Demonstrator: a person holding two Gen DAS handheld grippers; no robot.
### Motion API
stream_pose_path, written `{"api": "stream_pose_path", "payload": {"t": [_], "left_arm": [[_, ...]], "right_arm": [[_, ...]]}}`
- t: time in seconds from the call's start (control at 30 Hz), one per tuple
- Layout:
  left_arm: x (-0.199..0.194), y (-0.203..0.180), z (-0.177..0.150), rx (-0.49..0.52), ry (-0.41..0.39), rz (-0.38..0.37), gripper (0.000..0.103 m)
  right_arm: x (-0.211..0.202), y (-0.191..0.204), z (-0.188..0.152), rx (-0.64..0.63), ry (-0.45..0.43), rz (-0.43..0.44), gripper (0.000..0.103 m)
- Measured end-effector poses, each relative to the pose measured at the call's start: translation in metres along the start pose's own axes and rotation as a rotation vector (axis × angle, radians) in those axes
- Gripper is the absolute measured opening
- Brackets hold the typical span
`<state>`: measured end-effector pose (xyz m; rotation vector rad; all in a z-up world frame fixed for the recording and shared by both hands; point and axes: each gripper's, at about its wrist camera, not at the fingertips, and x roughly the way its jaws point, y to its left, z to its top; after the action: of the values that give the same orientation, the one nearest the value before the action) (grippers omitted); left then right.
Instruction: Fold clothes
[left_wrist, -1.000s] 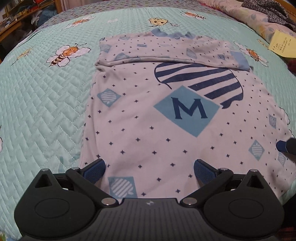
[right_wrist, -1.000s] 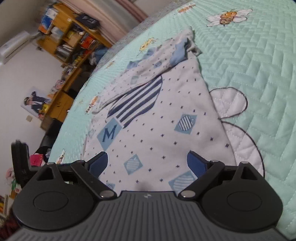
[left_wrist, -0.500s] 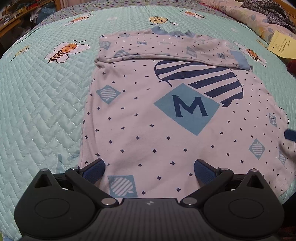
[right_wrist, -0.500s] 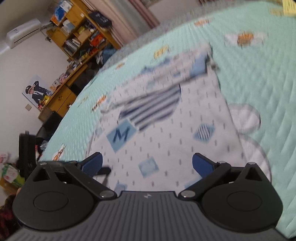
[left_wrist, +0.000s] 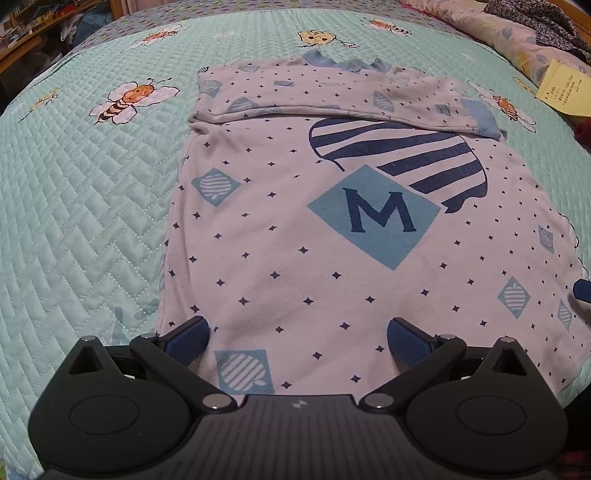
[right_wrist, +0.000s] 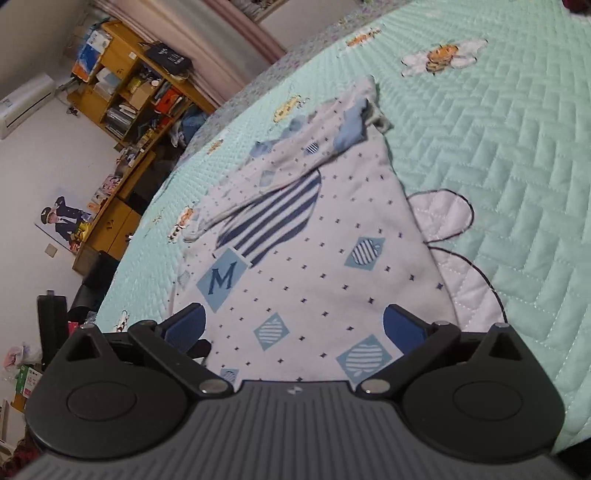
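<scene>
I hold both claws spread wide and gripping nothing, left claw (left_wrist: 297, 338) and right claw (right_wrist: 293, 325) low in frame over the shirt's (left_wrist: 332, 240) near hem, which lies flat on the bed (left_wrist: 92, 203), sleeves folded across its top, ready for my next fold.

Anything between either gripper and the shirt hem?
Nothing visible. The left gripper and right gripper are both open, right over the near hem of the shirt, with only bare fabric between their fingers. The sleeve is folded across the far end, clear of them.
</scene>
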<state>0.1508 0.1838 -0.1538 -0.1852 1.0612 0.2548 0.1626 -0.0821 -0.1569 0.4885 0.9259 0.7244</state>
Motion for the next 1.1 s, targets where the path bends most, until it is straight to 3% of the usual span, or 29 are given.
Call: {"api": "stream_pose_path", "payload": {"t": [0.1,0.4,0.67,0.73,0.87,0.97,1.1], "left_arm": [[0.000,0.000,0.001,0.000,0.003,0.000,0.103],[0.000,0.001,0.001,-0.003,0.005,-0.003,0.102],[0.000,0.003,-0.002,-0.014,-0.009,-0.018,0.102],[0.000,0.003,-0.002,-0.002,-0.008,-0.023,0.102],[-0.005,0.006,-0.001,0.012,0.001,-0.046,0.102],[-0.015,0.008,-0.001,0.015,-0.014,-0.089,0.102],[-0.012,0.007,-0.002,0.028,0.003,-0.069,0.102]], "right_arm": [[0.009,-0.008,-0.004,0.002,0.055,-0.012,0.102],[-0.006,-0.007,-0.013,-0.009,0.069,-0.056,0.101],[0.007,0.013,-0.010,-0.166,0.089,-0.081,0.101],[0.008,0.003,-0.016,-0.161,0.091,-0.091,0.101],[-0.007,-0.014,-0.017,-0.074,0.074,-0.033,0.101],[-0.016,-0.018,-0.011,-0.038,0.059,-0.020,0.085],[-0.015,-0.009,0.015,-0.086,0.007,-0.009,0.083]]}}
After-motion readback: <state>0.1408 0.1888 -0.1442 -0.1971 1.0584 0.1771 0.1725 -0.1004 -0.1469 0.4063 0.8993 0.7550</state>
